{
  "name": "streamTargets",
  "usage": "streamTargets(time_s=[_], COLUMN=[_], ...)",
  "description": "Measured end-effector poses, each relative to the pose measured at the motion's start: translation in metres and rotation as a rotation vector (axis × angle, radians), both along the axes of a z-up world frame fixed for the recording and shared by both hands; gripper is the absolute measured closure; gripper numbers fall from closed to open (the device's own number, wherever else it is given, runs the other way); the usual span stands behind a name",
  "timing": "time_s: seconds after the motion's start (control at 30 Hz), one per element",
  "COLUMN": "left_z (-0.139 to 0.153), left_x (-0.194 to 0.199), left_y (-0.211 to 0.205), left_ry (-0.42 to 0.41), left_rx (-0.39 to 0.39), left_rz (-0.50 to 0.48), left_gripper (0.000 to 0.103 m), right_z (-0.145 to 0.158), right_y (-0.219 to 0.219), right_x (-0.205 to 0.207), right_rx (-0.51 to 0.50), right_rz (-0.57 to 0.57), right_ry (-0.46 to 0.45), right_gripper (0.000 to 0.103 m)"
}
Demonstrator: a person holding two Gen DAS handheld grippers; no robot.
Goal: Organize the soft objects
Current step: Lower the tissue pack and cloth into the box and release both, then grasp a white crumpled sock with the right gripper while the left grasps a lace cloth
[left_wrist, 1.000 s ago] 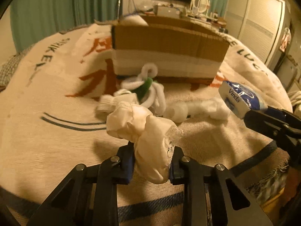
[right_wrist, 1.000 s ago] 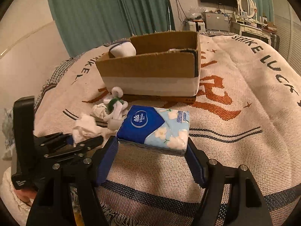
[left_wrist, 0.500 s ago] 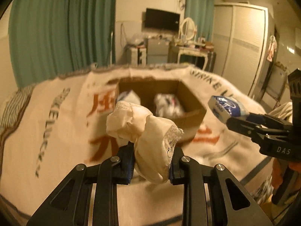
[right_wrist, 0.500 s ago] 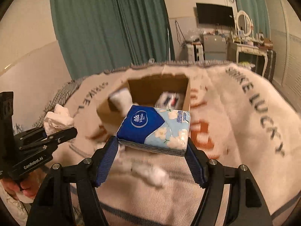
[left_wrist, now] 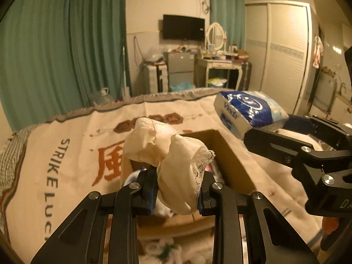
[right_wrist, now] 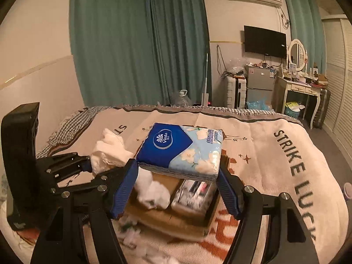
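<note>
My left gripper [left_wrist: 177,192] is shut on a cream lace-edged cloth [left_wrist: 173,165] and holds it above the open cardboard box [left_wrist: 233,167]. My right gripper [right_wrist: 178,187] is shut on a blue Vinda tissue pack [right_wrist: 182,149] and holds it over the same box [right_wrist: 176,217]. The box holds white soft items [right_wrist: 154,193] and a plastic-wrapped pack [right_wrist: 193,193]. In the left wrist view the tissue pack [left_wrist: 248,112] hangs at the right. In the right wrist view the cloth [right_wrist: 110,151] shows at the left.
The box stands on a bed under a cream blanket [right_wrist: 286,154] printed with letters. Loose white and green soft pieces [left_wrist: 162,248] lie in front of the box. Green curtains [right_wrist: 136,44], a TV [right_wrist: 264,41], a dresser [right_wrist: 301,90] and a wardrobe [left_wrist: 283,57] stand beyond the bed.
Both grippers have risen from near the blanket and moved forward over the box, each keeping its load. The views now look down into the box.
</note>
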State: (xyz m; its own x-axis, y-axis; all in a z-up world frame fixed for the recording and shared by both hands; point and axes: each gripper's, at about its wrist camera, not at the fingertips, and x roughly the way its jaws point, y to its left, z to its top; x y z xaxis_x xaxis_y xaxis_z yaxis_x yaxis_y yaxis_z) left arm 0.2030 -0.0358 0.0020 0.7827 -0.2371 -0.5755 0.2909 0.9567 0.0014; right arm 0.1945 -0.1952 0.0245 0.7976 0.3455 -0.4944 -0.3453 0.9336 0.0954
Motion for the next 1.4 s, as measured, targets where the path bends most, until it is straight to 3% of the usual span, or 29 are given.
streamTargets(time_s=[0.27,0.47,0.53,0.6,0.67,0.83,0.93,1.0,1.03,1.17,1.4], left_z=[-0.046,-0.061,-0.061,-0.058,-0.05,-0.02,0.015,0.035,0.048,0.08,0.099], left_x=[0.044,0.057,0.057,0.057,0.054,0.038,0.011,-0.008,-0.02,-0.061,-0.112], left_y=[-0.008,-0.009,-0.008,-0.006,-0.004,-0.005,-0.004,-0.004,-0.003,-0.002,0.007], left_ry=[0.08,0.115,0.113,0.099,0.083,0.032,-0.042,-0.097,-0.137,-0.232,-0.287], left_rx=[0.058,0.075,0.088,0.084,0.073,0.091,0.079,0.074,0.072,0.082,0.054], left_rz=[0.021,0.073,0.101,0.126,0.138,0.148,0.139,0.143,0.142,0.145,0.162], left_gripper=[0.077,0.072,0.063,0.045,0.042,0.042,0.041,0.022,0.02,0.019,0.018], right_z=[-0.05,-0.078,-0.079,-0.077,-0.072,-0.042,-0.015,0.002,0.013,0.043,0.07], right_y=[0.0,-0.008,-0.009,-0.011,-0.013,-0.02,-0.026,-0.03,-0.033,-0.043,-0.05], right_x=[0.066,0.091,0.092,0.091,0.085,0.062,0.039,0.021,0.008,-0.032,-0.095], right_rx=[-0.029,-0.016,-0.01,-0.003,0.0,0.011,-0.002,-0.007,-0.014,-0.023,-0.037], right_rz=[-0.043,-0.066,-0.066,-0.059,-0.072,-0.084,-0.093,-0.097,-0.101,-0.117,-0.113], right_ry=[0.097,0.146,0.15,0.143,0.119,0.074,0.024,-0.006,-0.027,-0.087,-0.148], right_gripper=[0.032,0.031,0.031,0.024,0.015,0.014,0.012,0.011,0.01,0.0,0.0])
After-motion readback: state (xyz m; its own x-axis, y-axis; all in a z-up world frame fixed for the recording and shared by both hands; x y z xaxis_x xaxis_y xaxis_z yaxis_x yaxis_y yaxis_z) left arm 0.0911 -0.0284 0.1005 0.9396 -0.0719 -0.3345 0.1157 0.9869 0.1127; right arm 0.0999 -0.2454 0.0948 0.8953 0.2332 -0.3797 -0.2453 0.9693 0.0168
